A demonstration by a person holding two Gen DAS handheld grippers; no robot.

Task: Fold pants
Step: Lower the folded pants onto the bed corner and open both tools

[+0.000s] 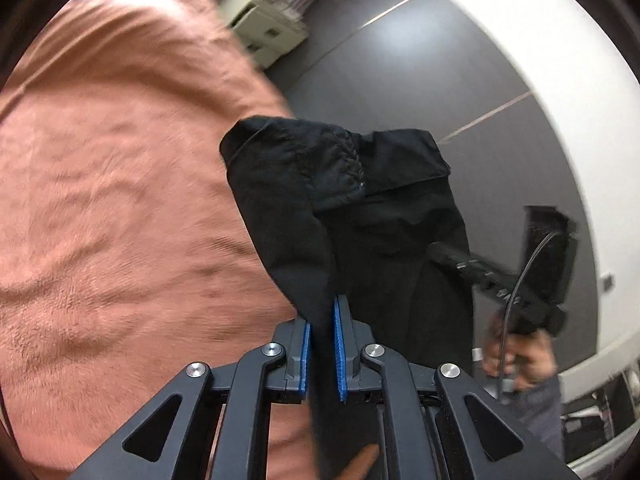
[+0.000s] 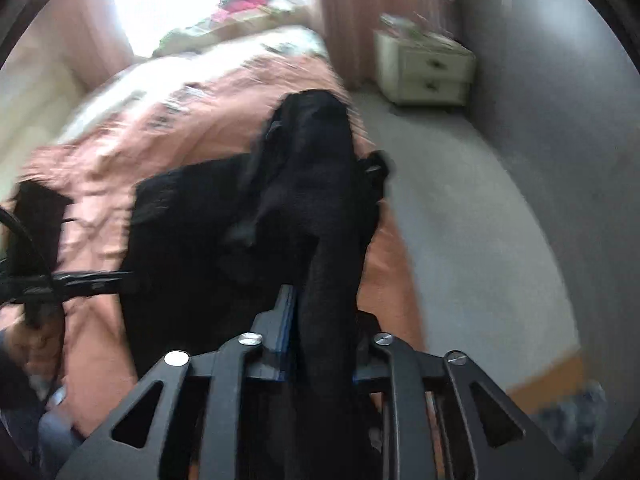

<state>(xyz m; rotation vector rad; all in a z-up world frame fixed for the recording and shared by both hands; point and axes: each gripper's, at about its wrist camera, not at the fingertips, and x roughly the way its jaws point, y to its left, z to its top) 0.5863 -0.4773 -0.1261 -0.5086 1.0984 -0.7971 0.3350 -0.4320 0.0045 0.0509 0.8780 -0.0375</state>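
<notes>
The black pants (image 1: 360, 208) hang in the air over the edge of a bed with a salmon-pink blanket (image 1: 120, 200). My left gripper (image 1: 322, 320) is shut on a fold of the pants between its blue pads. The right gripper's body shows at the right of the left wrist view (image 1: 500, 280), its fingers hidden in the cloth. In the right wrist view my right gripper (image 2: 320, 320) is shut on a bunched part of the pants (image 2: 312, 184), which drape over its fingers. The left gripper's body (image 2: 80, 280) shows at the left there.
The pink blanket (image 2: 180, 128) covers the bed. A cream nightstand (image 2: 428, 72) stands by a pink curtain (image 2: 344, 20). It also shows in the left wrist view (image 1: 268, 32). Grey floor (image 2: 480, 220) lies to the right of the bed. The view is blurred.
</notes>
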